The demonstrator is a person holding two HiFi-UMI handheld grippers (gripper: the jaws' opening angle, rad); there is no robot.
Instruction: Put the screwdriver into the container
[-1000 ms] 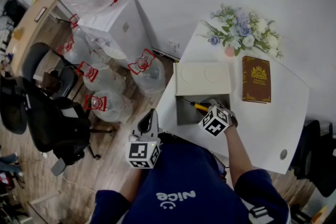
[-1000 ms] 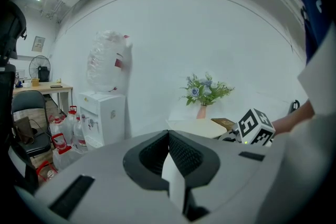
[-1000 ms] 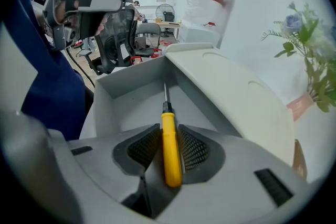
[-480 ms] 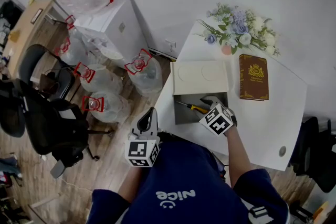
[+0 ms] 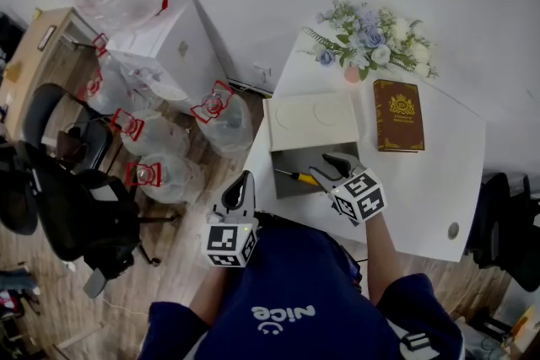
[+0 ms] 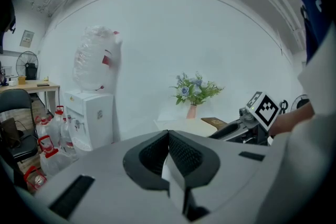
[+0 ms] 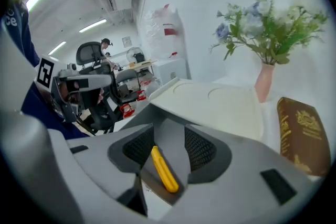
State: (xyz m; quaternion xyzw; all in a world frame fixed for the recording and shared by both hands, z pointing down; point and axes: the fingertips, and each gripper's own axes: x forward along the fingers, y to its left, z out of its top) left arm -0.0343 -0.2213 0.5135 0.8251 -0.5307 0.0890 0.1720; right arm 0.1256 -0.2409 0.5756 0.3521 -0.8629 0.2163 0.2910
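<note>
A person in a dark blue top stands at a white tabletop [image 5: 422,190] with a handheld gripper in each hand. The right gripper [image 5: 325,166] hangs over an open grey container [image 5: 287,160] near the tabletop's left edge, its jaws spread wide and pressing on nothing. The screwdriver [image 5: 299,177] lies inside the container, its yellow handle showing in the gap between the parted jaws and clear of both pads, its dark shaft pointing toward the container's left wall. The container's cream lid [image 5: 310,120] lies flat along its far side, touching it. The left gripper [image 5: 241,185] is held off the tabletop, just beside its left edge, with its jaws closed together on nothing. Farther back on the tabletop, a brown book [image 5: 398,115] with gold decoration lies right of the lid, and a pink vase of blue and white flowers [image 5: 363,34] stands near the wall. On the floor to the left are a white water dispenser [image 5: 160,38], several large water bottles [image 5: 215,110] and a black office chair [image 5: 76,206].
</note>
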